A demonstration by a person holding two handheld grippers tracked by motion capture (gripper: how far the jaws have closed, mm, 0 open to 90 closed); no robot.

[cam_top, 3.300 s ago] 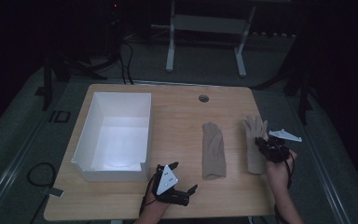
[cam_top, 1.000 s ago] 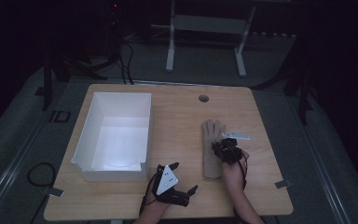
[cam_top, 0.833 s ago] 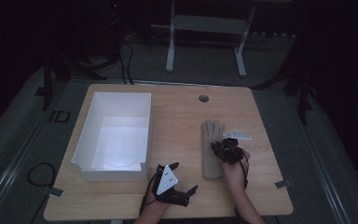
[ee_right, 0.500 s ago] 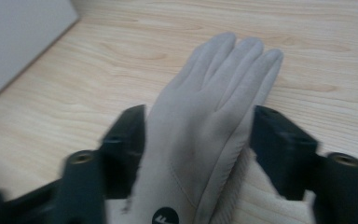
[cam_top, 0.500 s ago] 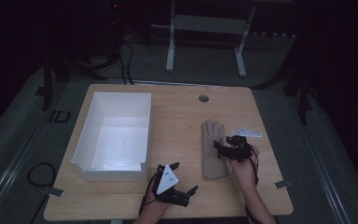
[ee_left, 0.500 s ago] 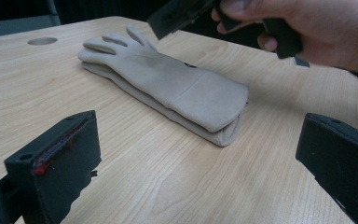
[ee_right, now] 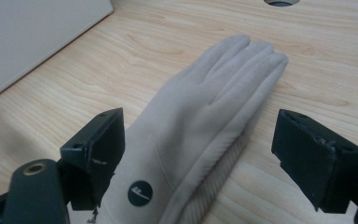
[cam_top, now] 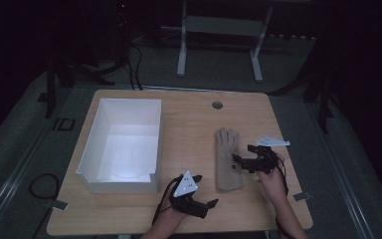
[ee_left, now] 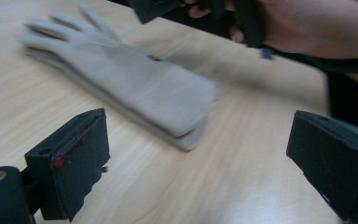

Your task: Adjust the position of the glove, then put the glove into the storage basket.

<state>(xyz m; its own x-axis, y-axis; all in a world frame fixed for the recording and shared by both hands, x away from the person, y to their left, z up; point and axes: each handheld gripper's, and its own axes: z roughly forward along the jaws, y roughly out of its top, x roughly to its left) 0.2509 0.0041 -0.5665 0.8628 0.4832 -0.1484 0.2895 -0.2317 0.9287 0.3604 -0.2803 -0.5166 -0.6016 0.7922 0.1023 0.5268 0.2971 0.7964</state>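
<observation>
Dark floor and metal stand legs are surrounding a pale wooden table [cam_top: 189, 114] on which the work is taking place. Lying flat just ahead of the right gripper [cam_top: 245, 160] is a stack of beige gloves [cam_top: 228, 159], one on top of the other, fingers pointing away from the person. In the right gripper view those gloves [ee_right: 200, 135] are sitting between and just beyond the two black jaws, which have just been opening and are now standing wide apart, pressing on nothing; a small dark round logo is showing on the cuff end nearest that gripper. Whether the jaw tips are brushing the fabric is hard to say from this angle.

Nearer the person's edge, the left gripper [cam_top: 199, 201] is resting low, its jaws also spread with only bare wood between them. Beyond its jaws the glove cuffs [ee_left: 135, 88] are lying, with the right hand [ee_left: 303, 23] blurred farther off.

Well off to the left gripper's far left, a white box [cam_top: 122, 144] is standing open-topped.
</observation>
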